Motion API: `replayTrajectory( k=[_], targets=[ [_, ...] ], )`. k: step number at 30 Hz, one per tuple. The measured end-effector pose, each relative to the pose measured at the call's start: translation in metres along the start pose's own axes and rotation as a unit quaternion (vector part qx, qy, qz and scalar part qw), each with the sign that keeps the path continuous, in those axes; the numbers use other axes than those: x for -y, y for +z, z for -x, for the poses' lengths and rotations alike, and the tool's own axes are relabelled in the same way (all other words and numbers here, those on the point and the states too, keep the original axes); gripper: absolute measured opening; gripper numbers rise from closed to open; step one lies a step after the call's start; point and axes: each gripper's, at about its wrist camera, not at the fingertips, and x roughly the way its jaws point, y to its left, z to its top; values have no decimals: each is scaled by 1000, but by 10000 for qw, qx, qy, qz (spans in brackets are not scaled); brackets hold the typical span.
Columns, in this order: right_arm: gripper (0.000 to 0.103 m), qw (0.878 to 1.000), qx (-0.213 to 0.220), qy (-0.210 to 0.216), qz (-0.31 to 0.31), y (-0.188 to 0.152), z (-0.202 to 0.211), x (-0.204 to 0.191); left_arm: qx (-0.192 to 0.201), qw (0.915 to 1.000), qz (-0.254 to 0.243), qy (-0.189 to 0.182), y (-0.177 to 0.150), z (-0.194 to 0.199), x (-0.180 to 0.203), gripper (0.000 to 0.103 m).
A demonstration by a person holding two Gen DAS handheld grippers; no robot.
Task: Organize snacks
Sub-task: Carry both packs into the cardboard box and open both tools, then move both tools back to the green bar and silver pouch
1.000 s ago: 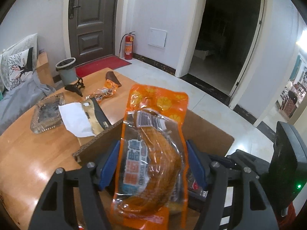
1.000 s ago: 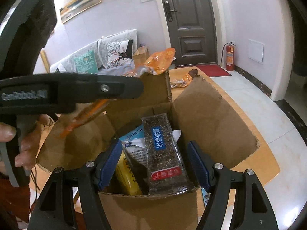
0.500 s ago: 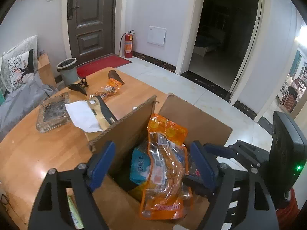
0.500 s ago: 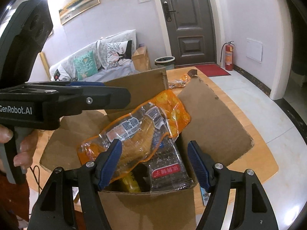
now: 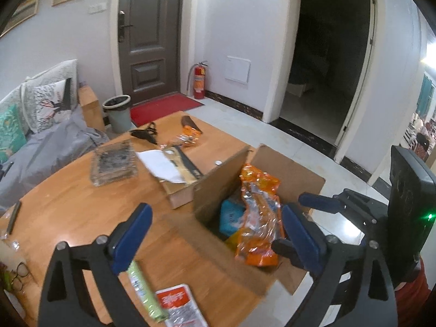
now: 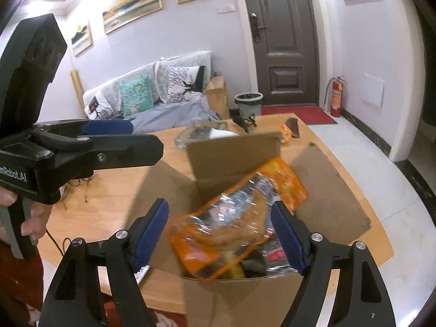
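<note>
An orange snack pack lies loose on top of the other snacks in the open cardboard box. My left gripper hovers back from the box and above the table. Its jaws are opening wide, with nothing between the pads. My right gripper hangs over the near side of the box, jaws opening, and the pads touch nothing. A dark seed bar pack and a yellow pack sit under the orange one. A blue pack shows deeper in the box.
On the wooden table lie a green pack and a red-and-white pack near my left gripper. Farther back are a glass ashtray, white paper and another orange snack. The box flaps stand up and spread outward.
The left gripper let go of the orange pack, which dropped into the box. It then drew back and up with its jaws wider. The right gripper rose a little and opened slightly.
</note>
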Motion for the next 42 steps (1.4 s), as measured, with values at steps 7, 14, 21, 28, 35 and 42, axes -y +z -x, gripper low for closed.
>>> replayTrajectory(
  k=[7,14,21,28,35,42],
  targets=[
    [75,9988,123,241,417,12,8,-58,193,9991,207,324,-30,55,-42,95],
    [68,9916,51,798,1012,9,-5,-131,124,9959,454,775,-85,83,-92,95],
    [66,9843,-507,1290,1095,-19,-50,-182,-240,9917,906,880,-153,62,-135,95],
    [71,9873,-1294,595,700,-87,-119,-173,-670,9895,1137,597,-199,18,-144,94],
    [86,9869,-1521,146,515,-134,-159,-163,-956,9870,1222,423,-219,-21,-145,88],
    [76,9872,-1233,-196,994,-140,-168,-170,-1057,9862,1239,309,-214,-44,-141,84]
  ],
)
